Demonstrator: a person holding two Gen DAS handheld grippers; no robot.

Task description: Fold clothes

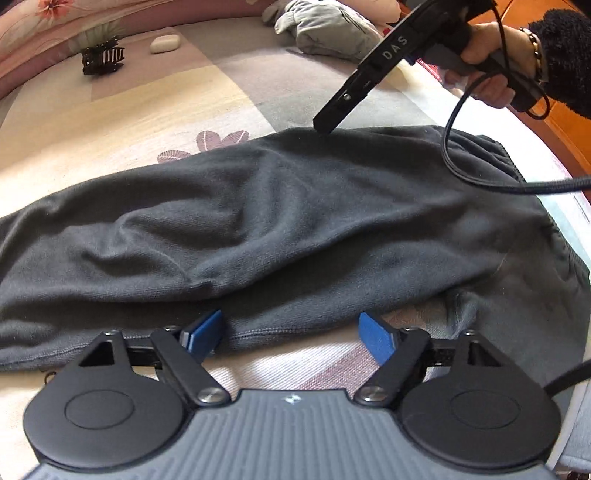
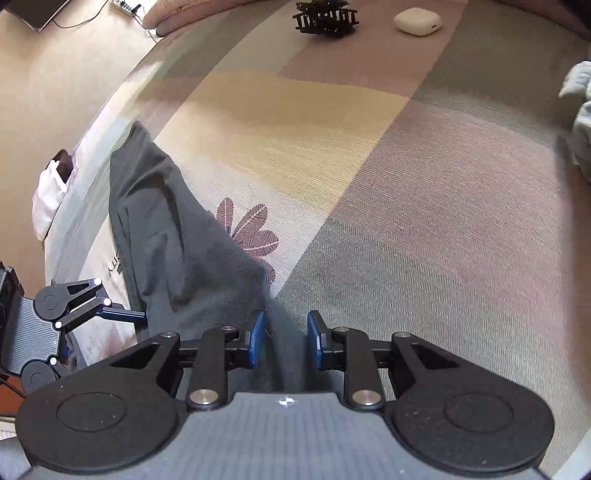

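A dark grey garment (image 1: 295, 221) lies spread lengthwise across the patterned bedspread (image 1: 147, 122). My left gripper (image 1: 290, 338) stands open at the garment's near hem, its blue pads (image 1: 203, 336) wide apart and pressing on nothing. My right gripper (image 1: 325, 125), held by a person's hand (image 1: 491, 62), points down at the garment's far edge. In the right wrist view the right gripper (image 2: 286, 339) is open by a narrow gap, with the dark cloth (image 2: 177, 240) lying under and between its pads but not pinched.
A black hair clip (image 1: 101, 59) and a white earbud case (image 1: 165, 43) lie at the far side of the bed. A crumpled light grey garment (image 1: 325, 29) sits beyond the right tool. A black cable (image 1: 461, 158) hangs over the garment's right end. The bed edge and wooden floor (image 1: 569, 122) are at right.
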